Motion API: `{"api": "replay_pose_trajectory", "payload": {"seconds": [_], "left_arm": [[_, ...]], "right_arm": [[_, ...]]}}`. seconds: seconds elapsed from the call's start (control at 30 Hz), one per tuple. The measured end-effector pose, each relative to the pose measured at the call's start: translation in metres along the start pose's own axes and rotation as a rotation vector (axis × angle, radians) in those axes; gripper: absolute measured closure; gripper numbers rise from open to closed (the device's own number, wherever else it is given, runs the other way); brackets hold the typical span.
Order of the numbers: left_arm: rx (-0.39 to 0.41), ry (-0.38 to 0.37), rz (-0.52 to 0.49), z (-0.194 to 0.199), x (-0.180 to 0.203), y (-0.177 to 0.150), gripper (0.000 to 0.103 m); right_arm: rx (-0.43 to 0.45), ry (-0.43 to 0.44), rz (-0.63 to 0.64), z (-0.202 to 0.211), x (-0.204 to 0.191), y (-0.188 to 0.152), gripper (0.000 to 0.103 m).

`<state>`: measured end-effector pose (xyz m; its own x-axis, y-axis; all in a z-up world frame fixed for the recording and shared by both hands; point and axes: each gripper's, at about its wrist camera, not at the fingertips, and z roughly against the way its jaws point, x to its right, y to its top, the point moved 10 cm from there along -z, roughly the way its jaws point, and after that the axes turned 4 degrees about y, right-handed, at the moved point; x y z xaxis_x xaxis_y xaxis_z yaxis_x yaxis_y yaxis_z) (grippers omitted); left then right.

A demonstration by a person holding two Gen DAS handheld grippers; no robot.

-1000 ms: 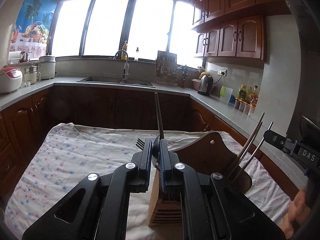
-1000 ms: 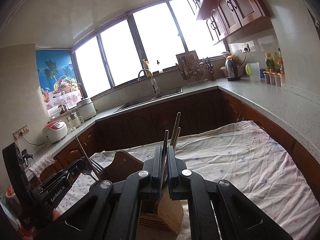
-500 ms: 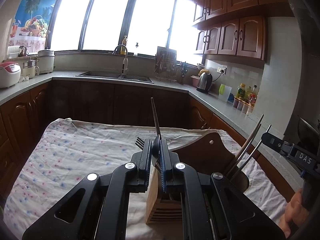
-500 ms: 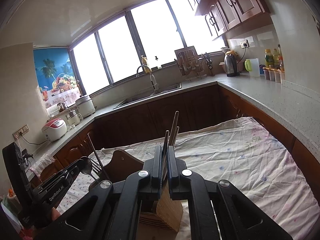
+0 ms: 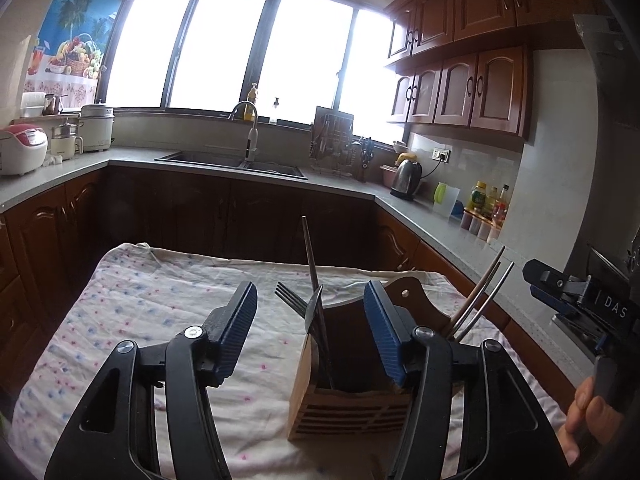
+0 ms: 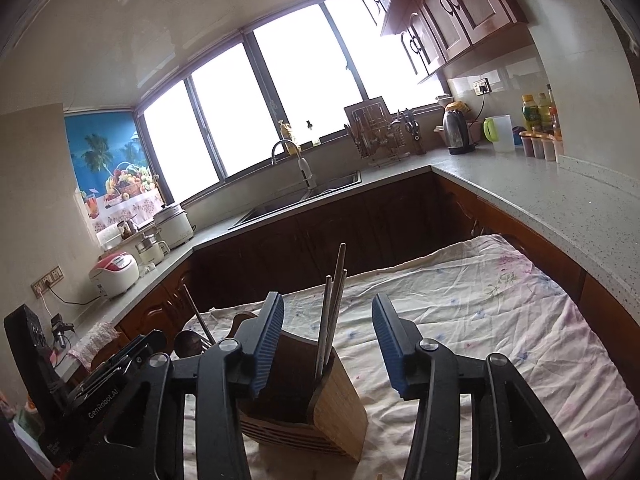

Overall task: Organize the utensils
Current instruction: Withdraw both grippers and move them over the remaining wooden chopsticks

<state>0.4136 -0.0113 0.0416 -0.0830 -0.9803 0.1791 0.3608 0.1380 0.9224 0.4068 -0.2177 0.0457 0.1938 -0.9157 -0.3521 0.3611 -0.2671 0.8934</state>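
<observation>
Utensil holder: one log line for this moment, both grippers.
left gripper: jaws just opened, spoon and fork released | right gripper: jaws just opened, chopsticks released | all standing in wooden utensil holder

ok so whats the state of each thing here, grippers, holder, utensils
left gripper: open, jaws just opened, nothing gripped
right gripper: open, jaws just opened, nothing gripped
wooden slatted utensil holder: upright on the floral cloth
dark metal fork and spoon: standing in the holder, leaning
chopsticks: standing in the holder's other compartment
</observation>
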Motion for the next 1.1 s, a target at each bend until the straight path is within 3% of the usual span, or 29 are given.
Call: {"api": "replay_pose_trajectory", "payload": {"seconds": [0.13, 0.2, 0.33, 0.73, 1.1], "left_arm": [[-0.008, 0.026, 0.016, 0.012, -0.01, -0.004, 0.024], [-0.019, 0.048, 0.022, 0.02, -0.016, -0.009, 0.018], [-0.035, 0.055, 0.023, 0.038, -0.019, -0.017, 0.01], [-0.1, 0.05, 0.027, 0.096, -0.023, -0.059, 0.009], [-0.174, 0.053, 0.047, 0.134, -0.031, -0.113, 0.008]], "right_arm": [[0.02, 0.016, -0.015, 0.014, 0.0, 0.003, 0.019], [0.026, 0.029, -0.021, 0.022, -0.001, 0.002, 0.011], [0.019, 0.037, -0.018, 0.038, -0.003, -0.006, 0.009], [0.004, 0.038, -0.049, 0.1, -0.001, -0.036, 0.005], [-0.071, 0.0, -0.074, 0.142, 0.013, -0.091, 0.005]]}}
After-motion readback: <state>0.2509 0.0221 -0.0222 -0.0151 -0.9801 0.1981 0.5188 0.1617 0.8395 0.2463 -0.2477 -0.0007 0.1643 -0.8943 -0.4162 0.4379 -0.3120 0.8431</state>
